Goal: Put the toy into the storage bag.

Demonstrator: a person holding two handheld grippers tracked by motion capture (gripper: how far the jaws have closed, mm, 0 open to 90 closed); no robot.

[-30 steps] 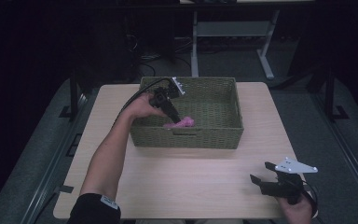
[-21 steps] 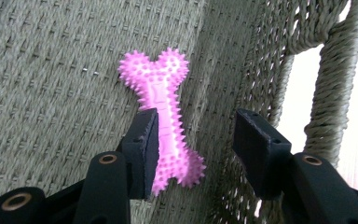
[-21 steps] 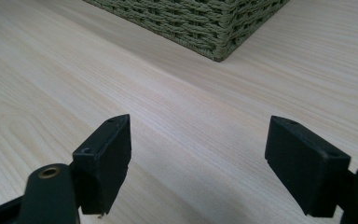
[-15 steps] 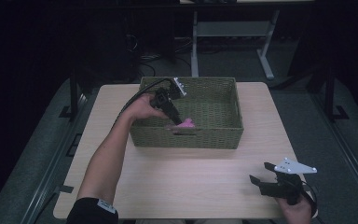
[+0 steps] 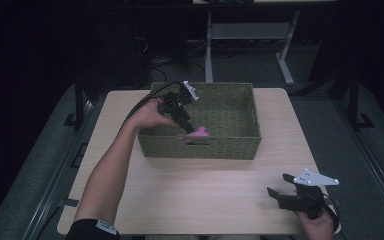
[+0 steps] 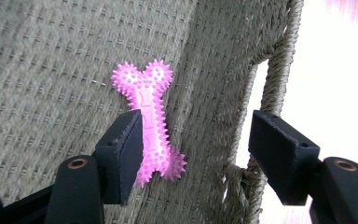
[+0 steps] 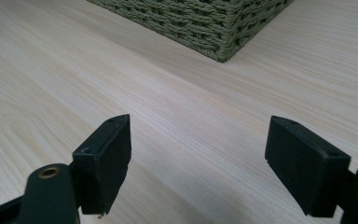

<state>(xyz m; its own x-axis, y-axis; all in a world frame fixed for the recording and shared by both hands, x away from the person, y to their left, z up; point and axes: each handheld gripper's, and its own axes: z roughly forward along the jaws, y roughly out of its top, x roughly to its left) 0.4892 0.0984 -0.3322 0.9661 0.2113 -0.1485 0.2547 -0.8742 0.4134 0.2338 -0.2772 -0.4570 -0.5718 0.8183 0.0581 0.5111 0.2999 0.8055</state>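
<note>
Spikes cover the pink rubber bone (image 6: 148, 119) lying in the woven basket (image 6: 51, 70), both grippers' fingers apart.

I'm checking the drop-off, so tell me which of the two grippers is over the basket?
The left gripper, reaching into the green woven basket just above the pink bone toy; the right gripper sits over bare table near the front edge.

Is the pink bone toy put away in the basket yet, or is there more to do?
Nearly done. The bone already lies on the floor of the basket, by its near wall. The left claw has just been opening, so the bone is let go, though one pad sits beside it. Left to do: lift that claw out. The right claw waits open by the table's near edge.
</note>
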